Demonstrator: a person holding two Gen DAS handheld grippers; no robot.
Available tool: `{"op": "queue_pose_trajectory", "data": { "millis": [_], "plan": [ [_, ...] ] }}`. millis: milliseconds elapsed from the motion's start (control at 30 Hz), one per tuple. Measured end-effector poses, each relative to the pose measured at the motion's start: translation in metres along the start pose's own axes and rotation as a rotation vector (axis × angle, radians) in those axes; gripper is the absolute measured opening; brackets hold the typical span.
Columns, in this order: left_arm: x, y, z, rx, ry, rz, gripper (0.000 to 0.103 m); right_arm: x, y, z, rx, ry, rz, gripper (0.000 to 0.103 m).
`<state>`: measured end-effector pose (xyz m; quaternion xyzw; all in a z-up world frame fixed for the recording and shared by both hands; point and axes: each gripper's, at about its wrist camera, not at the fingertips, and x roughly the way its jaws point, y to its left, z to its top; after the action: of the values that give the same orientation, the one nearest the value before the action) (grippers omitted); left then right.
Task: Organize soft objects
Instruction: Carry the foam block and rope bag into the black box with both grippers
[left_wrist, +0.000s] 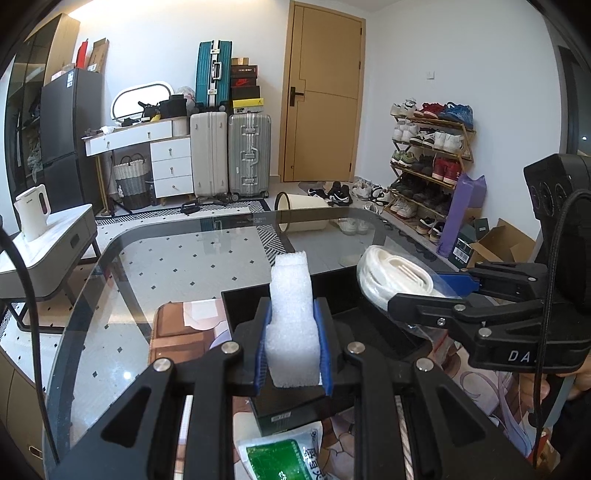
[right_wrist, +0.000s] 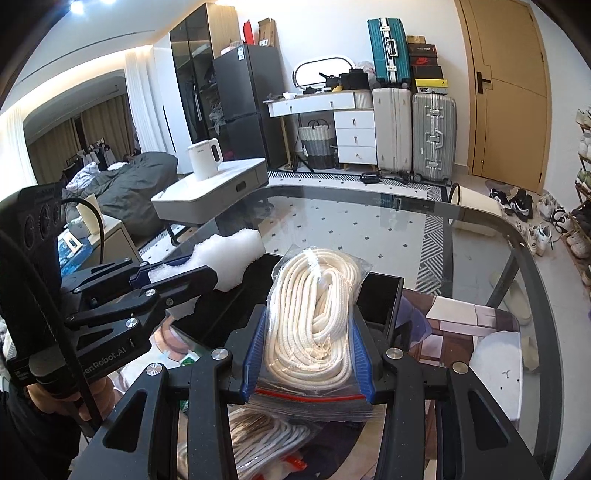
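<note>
A white foam block (left_wrist: 293, 325) stands upright between the blue pads of my left gripper (left_wrist: 293, 343), which is shut on it. The same foam block (right_wrist: 229, 258) and left gripper (right_wrist: 177, 278) show at the left of the right wrist view. My right gripper (right_wrist: 308, 354) is shut on a clear zip bag of coiled white rope (right_wrist: 317, 317); that rope bag (left_wrist: 391, 277) and the right gripper (left_wrist: 428, 291) appear at the right of the left wrist view. Both loads hang over a black open box (left_wrist: 332, 288) on the glass table (left_wrist: 166, 266).
A second bag of rope (right_wrist: 266, 443) lies under my right gripper. A green-and-white packet (left_wrist: 284, 454) and a dark green box (left_wrist: 291, 413) sit near the table's front. A printed mat (right_wrist: 472, 317) covers part of the glass. A hand (right_wrist: 55, 398) grips the left tool.
</note>
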<state>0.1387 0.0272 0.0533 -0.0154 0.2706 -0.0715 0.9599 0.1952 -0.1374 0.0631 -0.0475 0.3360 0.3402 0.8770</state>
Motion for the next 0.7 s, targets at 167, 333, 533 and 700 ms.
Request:
{"op": "queue_pose_trajectory", "data": {
  "millis": [167,333,533,700],
  "plan": [
    [0.009,0.001,0.002,0.006,0.019,-0.011,0.02,0.012,-0.005,0.004,-0.006,0.03,-0.004,0.042],
    [0.019,-0.001,0.003,0.018,0.042,-0.011,0.02,0.025,-0.008,0.003,-0.012,0.063,-0.014,0.042],
    [0.029,-0.006,-0.001,0.042,0.079,-0.012,0.02,0.039,-0.009,0.002,-0.029,0.094,-0.022,0.042],
    [0.034,-0.009,-0.003,0.043,0.102,-0.018,0.02,0.051,-0.012,0.002,-0.035,0.118,-0.027,0.042]
  ]
}}
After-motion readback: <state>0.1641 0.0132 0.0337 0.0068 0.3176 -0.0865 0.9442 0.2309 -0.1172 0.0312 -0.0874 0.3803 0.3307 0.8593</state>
